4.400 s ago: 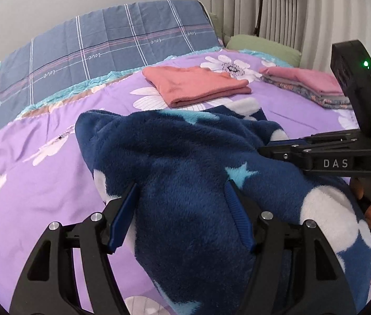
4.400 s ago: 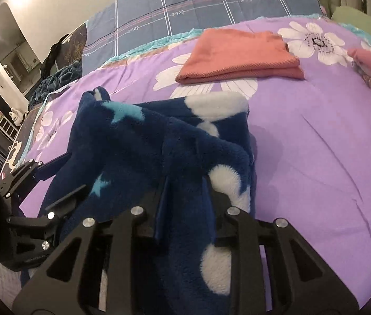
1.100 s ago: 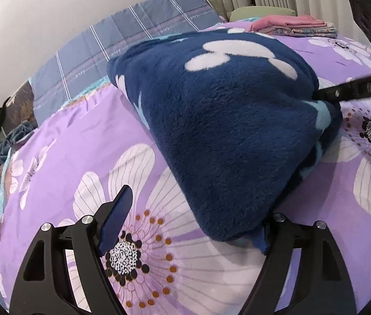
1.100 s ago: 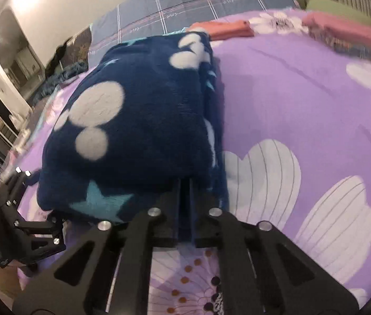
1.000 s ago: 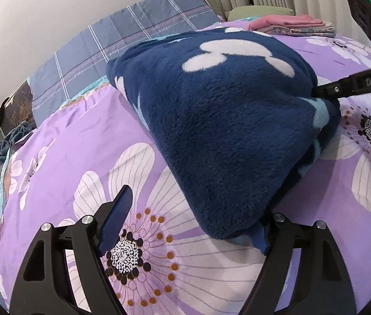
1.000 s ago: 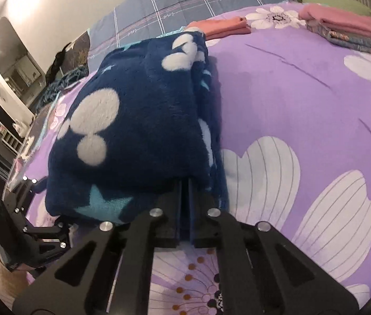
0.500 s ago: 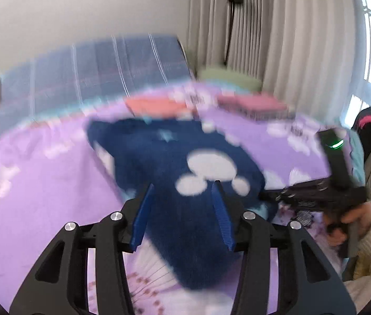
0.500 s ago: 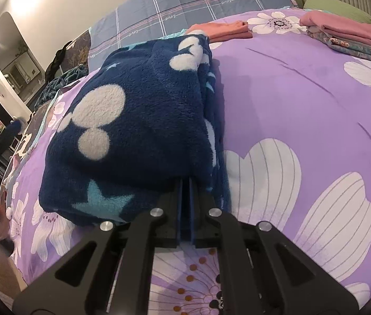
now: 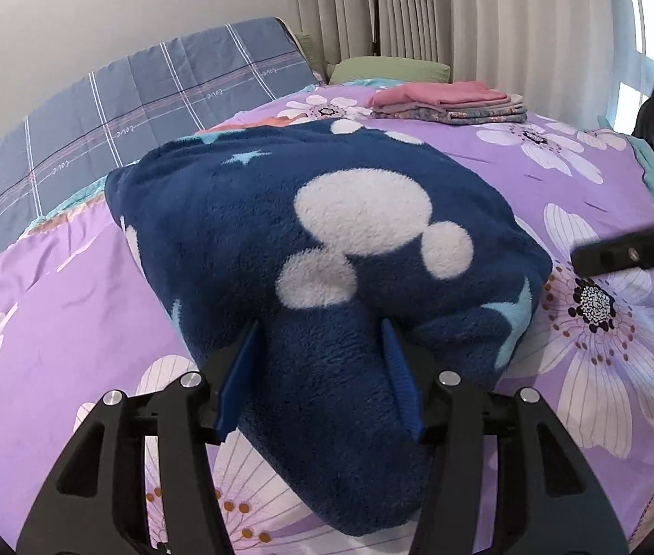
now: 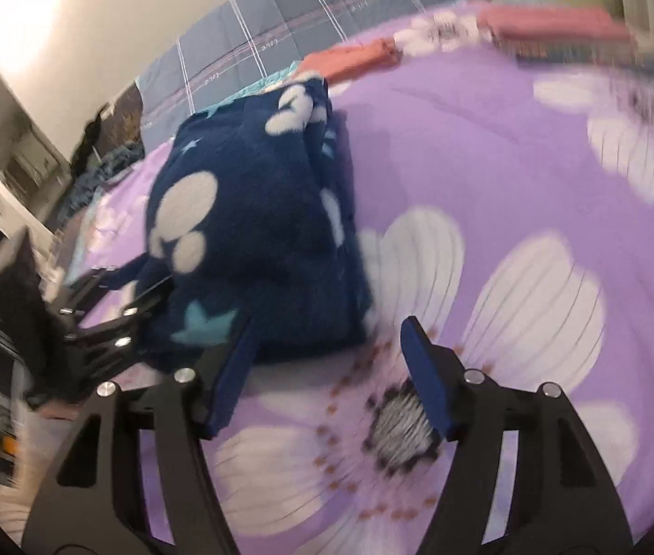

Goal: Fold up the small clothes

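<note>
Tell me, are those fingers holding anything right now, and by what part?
The left gripper pinches the near corner of the folded navy fleece. The right gripper holds nothing: its jaws have just been opening, and nothing is between them.

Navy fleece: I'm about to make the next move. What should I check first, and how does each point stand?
1. Left claw grip: ok. Its jaws have just been closing, then eased slightly; a ridge of the navy fleece is pinched between them.
2. Right claw let go: ok. Its jaws have just been opening; nothing is between them.
3. Fleece folded into a compact bundle on the bedspread: ok.
4. Layer edges lined up: cannot tell, the underside is hidden.
5. Pink stack and orange garment apart from the fleece: ok.
</note>
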`<state>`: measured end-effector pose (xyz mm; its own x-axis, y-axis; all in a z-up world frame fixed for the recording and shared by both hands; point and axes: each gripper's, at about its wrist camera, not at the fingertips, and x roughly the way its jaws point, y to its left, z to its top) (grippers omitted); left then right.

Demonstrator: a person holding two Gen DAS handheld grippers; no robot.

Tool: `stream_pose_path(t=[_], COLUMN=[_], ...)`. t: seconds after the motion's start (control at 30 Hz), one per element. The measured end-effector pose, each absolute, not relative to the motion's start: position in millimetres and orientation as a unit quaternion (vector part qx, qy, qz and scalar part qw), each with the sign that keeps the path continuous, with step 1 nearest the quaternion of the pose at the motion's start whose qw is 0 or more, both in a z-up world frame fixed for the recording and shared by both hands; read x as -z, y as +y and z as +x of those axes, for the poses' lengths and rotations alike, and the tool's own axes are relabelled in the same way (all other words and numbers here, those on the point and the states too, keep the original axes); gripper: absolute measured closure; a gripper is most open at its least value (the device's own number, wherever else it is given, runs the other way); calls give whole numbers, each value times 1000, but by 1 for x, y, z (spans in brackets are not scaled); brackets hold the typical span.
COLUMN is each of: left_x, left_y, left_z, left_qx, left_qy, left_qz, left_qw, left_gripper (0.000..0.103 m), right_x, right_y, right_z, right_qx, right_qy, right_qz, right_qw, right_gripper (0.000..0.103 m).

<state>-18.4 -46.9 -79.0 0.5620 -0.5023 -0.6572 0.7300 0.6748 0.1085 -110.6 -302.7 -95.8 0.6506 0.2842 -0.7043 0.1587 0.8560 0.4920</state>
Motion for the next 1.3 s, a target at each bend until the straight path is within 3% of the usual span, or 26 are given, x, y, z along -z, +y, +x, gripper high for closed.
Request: stream_pose_path(t=[0.17,0.43,0.57,0.7,1.03,1.2,1.3], left_x=[78,77,77,77,77,76,76], left_y=[-46,-46,-45,-45,-44,-43,-45], left_z=[-20,-16,-16,-16,-17,-17,-17], left_qx=[356,352,351,353,355,361,361], left_qy=[302,306,307,307,304,304,304], left_qz=[189,183,178,176,163,155,157], left_qw=[864,866,867,866,869,868,868], left_gripper=[49,48,47,47,46,45,44], right_x=[133,142,139,140,146,147,149], right_y=[-303,-313,-295,-291,-291,-292,-296], right_z=[-105,-85,-72,-77,-64,-65,-71], right_qx=[-103,-58,-14,-10,35,33,25], right_qy=[443,387,369,400,346,353,364], right_qz=[409,471,437,475,500,505,530], right_qw=[791,791,820,784,793,787,766], right_gripper=[35,18,11,14,8,21,23])
